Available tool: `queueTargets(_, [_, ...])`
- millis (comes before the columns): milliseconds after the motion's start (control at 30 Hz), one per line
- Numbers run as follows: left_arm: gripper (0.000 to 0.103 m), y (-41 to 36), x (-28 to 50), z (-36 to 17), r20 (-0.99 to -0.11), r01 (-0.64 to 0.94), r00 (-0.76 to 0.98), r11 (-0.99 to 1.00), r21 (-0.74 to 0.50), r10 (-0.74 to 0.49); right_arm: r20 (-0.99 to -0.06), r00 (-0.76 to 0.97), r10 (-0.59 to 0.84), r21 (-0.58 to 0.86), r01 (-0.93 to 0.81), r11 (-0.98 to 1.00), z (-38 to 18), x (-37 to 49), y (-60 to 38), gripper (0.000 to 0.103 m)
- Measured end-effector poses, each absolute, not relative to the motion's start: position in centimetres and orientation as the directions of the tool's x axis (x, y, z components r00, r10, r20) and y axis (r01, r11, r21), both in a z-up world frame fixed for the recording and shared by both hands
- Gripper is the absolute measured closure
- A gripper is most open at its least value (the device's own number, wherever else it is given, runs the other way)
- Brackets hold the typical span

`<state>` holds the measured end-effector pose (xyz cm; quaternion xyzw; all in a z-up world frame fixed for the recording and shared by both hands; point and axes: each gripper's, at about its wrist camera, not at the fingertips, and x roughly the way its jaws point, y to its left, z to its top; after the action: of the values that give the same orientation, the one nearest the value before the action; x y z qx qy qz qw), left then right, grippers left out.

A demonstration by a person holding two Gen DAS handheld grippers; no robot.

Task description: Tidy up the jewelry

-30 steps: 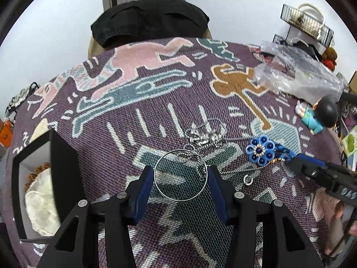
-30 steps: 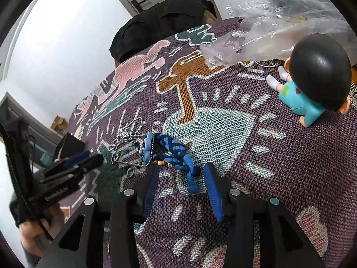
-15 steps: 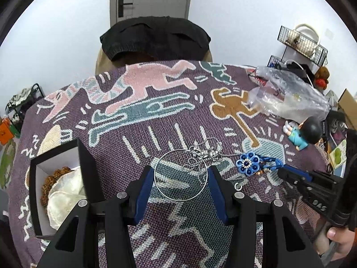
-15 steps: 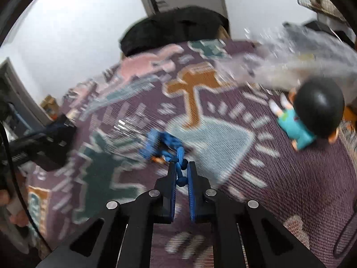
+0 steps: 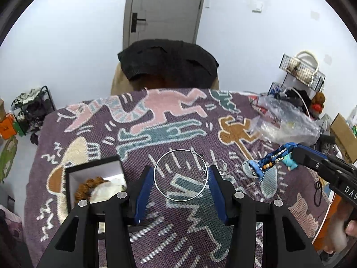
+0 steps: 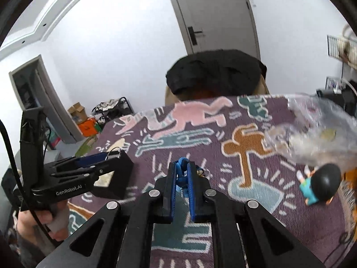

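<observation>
1. Jewelry is split between the two tools: a large silver hoop [image 5: 181, 175] spans the gap in the left hand-held gripper [image 5: 181, 186], and a blue braided bracelet [image 6: 182, 174] is pinched in the right hand-held gripper [image 6: 182, 187].
2. Each blue pad of the left one touches one side of the hoop, so the ring is clamped across its width with the pads half spread. That seems to keep the thin wire from twisting.
3. Nearly together, the right pair nips a strand of the bracelet, and in the left view its flower end and beads [image 5: 265, 166] hang clear of the patterned cloth [image 5: 156, 134] on the counter.
4. An open black box [image 5: 96, 178] sits just left of the left tool, with brown beads and something pale inside. I judge it the likely destination, which would explain both pieces being held aloft near it.
5. A fine chain [image 5: 221, 169] lies on the cloth beyond the hoop, and whether it is snagged on the hoop cannot be told.
6. Most of the bracelet is hidden behind the right pads in its own view. The box contents are partly cut off by the left tool, and the plastic bag [image 6: 316, 134] is blurred.
</observation>
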<state>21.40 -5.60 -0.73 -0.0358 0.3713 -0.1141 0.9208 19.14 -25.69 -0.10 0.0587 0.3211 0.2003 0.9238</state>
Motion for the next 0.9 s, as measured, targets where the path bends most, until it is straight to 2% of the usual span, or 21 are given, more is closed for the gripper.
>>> queueTargets(433, [0.052, -2.1, 19.2, 2.9, -0.608, 0.154, 0.762, 0.974, -0.167, -0.225, -0.472, 0.763, 0.442, 0.111, -0.446, 0.888, 6.0, 16.1, -20.9, 0.092])
queueTargets(900, [0.052, 0.8, 17.6, 5.1, -0.567, 0.130, 0.798, 0.977, -0.170, -0.205, -0.410, 0.780, 0.472, 0.004, -0.516, 0.857, 10.9, 13.6, -16.5, 0.092])
